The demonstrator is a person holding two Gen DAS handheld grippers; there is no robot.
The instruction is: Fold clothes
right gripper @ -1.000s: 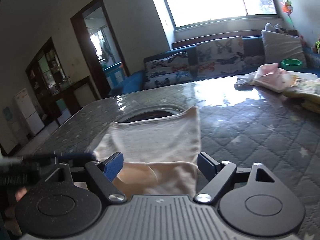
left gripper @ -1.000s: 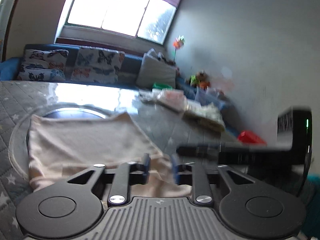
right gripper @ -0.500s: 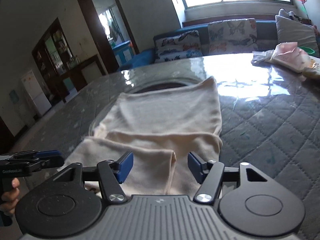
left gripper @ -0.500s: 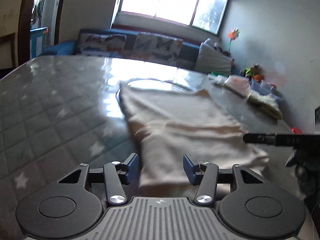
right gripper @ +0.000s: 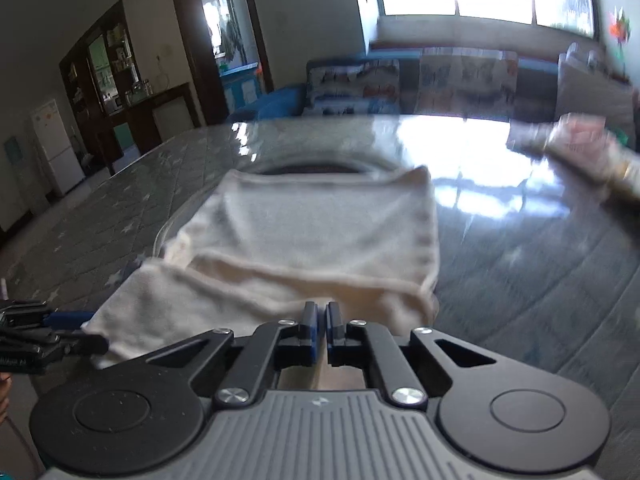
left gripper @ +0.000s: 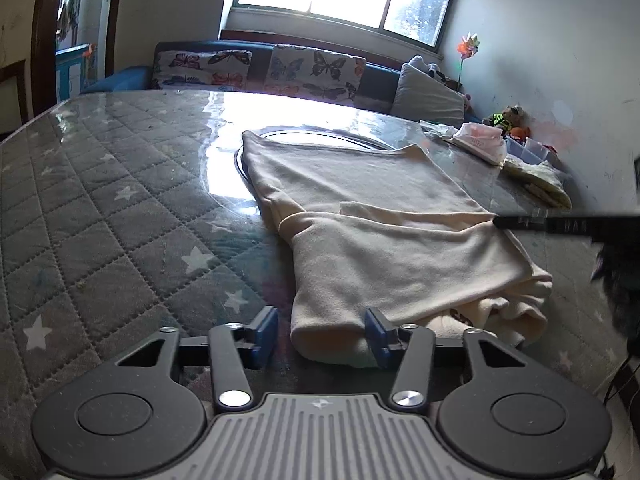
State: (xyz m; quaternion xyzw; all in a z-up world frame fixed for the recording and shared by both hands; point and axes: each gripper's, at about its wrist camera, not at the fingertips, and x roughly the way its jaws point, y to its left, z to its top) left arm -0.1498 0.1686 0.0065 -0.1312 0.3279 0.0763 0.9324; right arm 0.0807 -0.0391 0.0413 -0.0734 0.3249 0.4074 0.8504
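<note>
Cream cloth (left gripper: 380, 240) lying in the middle of the frame on the starry grey table (left gripper: 100, 208), near end folded over. Left gripper (left gripper: 322, 330) spread wide at the bottom, around the cloth's near corner. Right gripper (right gripper: 321, 330) pressed almost together at the cloth's near edge; can't tell if pinching it.

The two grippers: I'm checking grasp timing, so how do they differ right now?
The left gripper has its fingers spread around the cream garment's near corner, not clamped. The right gripper has its fingers nearly together at the garment's near edge; a pinch can't be confirmed. Both work the near edge.
</note>
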